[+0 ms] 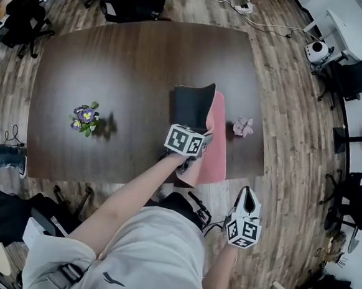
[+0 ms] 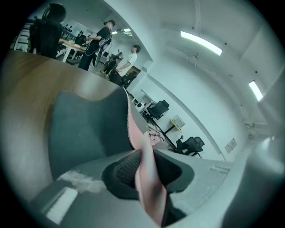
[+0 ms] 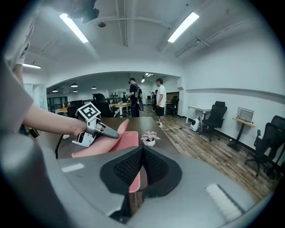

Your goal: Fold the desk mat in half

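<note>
The desk mat (image 1: 218, 137) is pink on one face and dark grey on the other, and lies at the table's near right part. Its near end is lifted and curled over, so the grey underside (image 1: 191, 107) stands up facing me. My left gripper (image 1: 205, 142) is shut on the mat's raised edge. In the left gripper view the pink edge (image 2: 149, 173) runs between the pads of the left gripper (image 2: 144, 167). My right gripper (image 1: 247, 193) hangs off the table below its near edge, shut and holding nothing. In the right gripper view, that gripper (image 3: 142, 153) looks toward the lifted mat (image 3: 127, 139).
On the dark wooden table (image 1: 113, 60), a pot of purple flowers (image 1: 85, 118) stands at the left and a small pink flower pot (image 1: 243, 127) sits just right of the mat. Office chairs ring the table. Several people stand far off in the room.
</note>
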`<state>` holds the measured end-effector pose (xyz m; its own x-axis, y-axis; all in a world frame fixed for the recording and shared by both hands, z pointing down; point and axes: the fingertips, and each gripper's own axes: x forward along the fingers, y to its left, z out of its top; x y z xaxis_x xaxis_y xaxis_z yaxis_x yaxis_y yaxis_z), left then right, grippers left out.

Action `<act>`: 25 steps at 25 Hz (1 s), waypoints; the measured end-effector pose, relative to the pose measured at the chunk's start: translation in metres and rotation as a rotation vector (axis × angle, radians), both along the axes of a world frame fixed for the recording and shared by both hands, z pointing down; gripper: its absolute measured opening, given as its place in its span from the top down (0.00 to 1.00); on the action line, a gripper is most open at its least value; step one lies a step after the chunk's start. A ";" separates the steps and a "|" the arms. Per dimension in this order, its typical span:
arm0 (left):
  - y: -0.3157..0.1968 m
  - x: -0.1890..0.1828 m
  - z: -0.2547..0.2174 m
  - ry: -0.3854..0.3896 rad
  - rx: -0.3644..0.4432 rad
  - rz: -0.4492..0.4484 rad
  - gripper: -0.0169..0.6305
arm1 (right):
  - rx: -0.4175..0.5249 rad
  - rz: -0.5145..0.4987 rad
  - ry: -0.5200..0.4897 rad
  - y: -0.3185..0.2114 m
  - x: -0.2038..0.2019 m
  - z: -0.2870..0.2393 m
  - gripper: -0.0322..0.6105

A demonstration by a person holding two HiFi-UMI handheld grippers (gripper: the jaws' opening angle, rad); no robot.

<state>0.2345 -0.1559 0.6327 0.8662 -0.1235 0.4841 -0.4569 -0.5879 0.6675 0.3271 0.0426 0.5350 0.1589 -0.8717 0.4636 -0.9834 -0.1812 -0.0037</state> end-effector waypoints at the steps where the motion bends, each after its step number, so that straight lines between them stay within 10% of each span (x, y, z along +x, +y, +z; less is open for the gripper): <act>1: 0.000 0.008 0.009 -0.012 -0.018 0.013 0.82 | -0.009 0.017 0.000 0.006 0.004 0.002 0.95; 15: -0.011 0.054 0.048 -0.093 -0.037 -0.012 0.80 | -0.035 0.136 -0.025 0.042 0.015 0.013 0.95; 25: -0.010 0.066 0.018 0.076 0.090 -0.002 0.73 | -0.010 0.127 -0.031 0.032 0.006 0.011 0.95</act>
<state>0.3005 -0.1659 0.6504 0.8996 -0.1650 0.4043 -0.4083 -0.6463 0.6447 0.3334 0.0748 0.5459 0.2533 -0.8407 0.4786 -0.9519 -0.3048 -0.0317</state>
